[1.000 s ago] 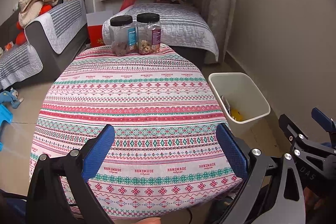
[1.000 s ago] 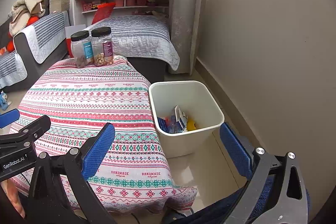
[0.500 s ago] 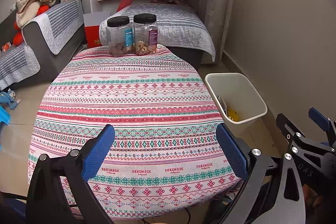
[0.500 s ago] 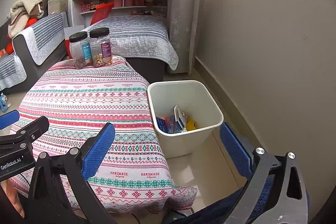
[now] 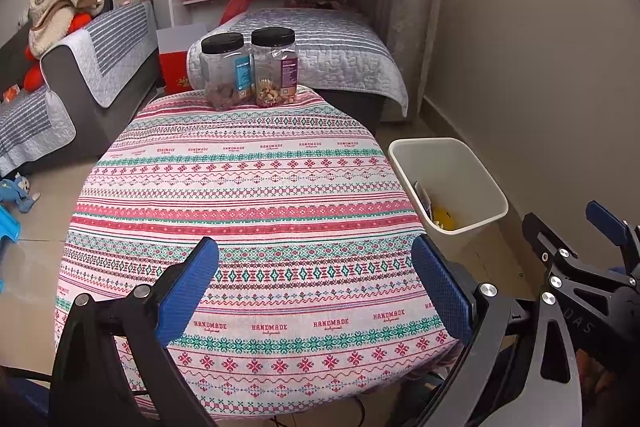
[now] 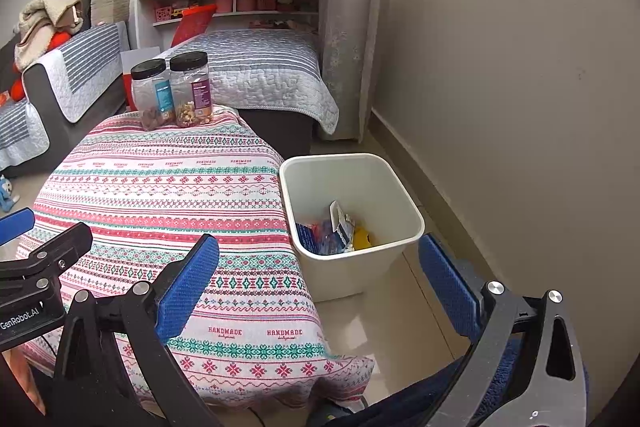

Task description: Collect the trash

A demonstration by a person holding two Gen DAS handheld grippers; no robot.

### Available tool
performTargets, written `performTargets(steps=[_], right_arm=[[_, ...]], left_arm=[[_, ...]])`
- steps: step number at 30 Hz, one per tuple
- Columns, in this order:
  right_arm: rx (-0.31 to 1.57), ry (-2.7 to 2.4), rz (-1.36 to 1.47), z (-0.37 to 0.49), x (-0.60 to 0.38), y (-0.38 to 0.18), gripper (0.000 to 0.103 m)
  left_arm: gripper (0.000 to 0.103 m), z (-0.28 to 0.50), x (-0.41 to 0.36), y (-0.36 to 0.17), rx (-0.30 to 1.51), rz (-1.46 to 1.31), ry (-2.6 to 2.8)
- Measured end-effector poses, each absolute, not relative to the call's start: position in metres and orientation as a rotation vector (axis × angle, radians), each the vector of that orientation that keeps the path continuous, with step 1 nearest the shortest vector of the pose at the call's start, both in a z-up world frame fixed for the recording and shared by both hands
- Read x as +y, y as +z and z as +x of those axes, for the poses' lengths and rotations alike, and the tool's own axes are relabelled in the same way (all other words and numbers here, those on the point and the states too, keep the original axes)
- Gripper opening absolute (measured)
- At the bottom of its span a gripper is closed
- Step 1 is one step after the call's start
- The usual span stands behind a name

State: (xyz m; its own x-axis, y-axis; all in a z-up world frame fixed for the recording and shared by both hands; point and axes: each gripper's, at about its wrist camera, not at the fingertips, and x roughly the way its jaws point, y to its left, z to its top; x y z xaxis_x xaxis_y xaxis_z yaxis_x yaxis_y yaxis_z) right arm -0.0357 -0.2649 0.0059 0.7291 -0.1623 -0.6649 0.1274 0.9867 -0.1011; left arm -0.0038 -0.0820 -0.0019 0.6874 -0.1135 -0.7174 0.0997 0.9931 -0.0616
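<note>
Trash [image 6: 340, 231] lies at the bottom of the white bin [image 6: 404, 195]: blue wrappers, a white packet and a yellow item, as I read them in the right wrist view. In the left wrist view the same bin [image 5: 480, 179] shows only a white packet edge and the yellow item. The bin stands on the floor, just right of the tabletop [image 5: 240, 195], which carries a striped cloth printed HANDMADE. Two clear jars with black lids stand touching at the far edge of the tabletop: the left jar [image 5: 226, 71] with a blue label, the right jar [image 5: 276, 67] with a purple label.

My left hand-held gripper [image 5: 316, 287] hovers over the near edge of the tabletop, blue pads spread wide, holding nothing. My right hand-held gripper [image 6: 320, 291] hovers between the near right corner of the tabletop and the bin, pads likewise spread wide and holding nothing. A bed [image 6: 264, 67] stands beyond the tabletop.
</note>
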Motion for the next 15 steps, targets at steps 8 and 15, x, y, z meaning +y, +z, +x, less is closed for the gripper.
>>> performTargets(steps=[8,15], right_arm=[[0.738,-0.161,-0.051,-0.0355,-0.266,0.005,0.096],[0.738,-0.16,-0.052,-0.0347,-0.2667,0.0051,0.096]], left_arm=[[0.094,-0.0044,-0.0847,-0.001,0.804,-0.01,-0.122],[0.094,-0.0045,-0.0851,-0.0009,0.805,-0.011,-0.12]])
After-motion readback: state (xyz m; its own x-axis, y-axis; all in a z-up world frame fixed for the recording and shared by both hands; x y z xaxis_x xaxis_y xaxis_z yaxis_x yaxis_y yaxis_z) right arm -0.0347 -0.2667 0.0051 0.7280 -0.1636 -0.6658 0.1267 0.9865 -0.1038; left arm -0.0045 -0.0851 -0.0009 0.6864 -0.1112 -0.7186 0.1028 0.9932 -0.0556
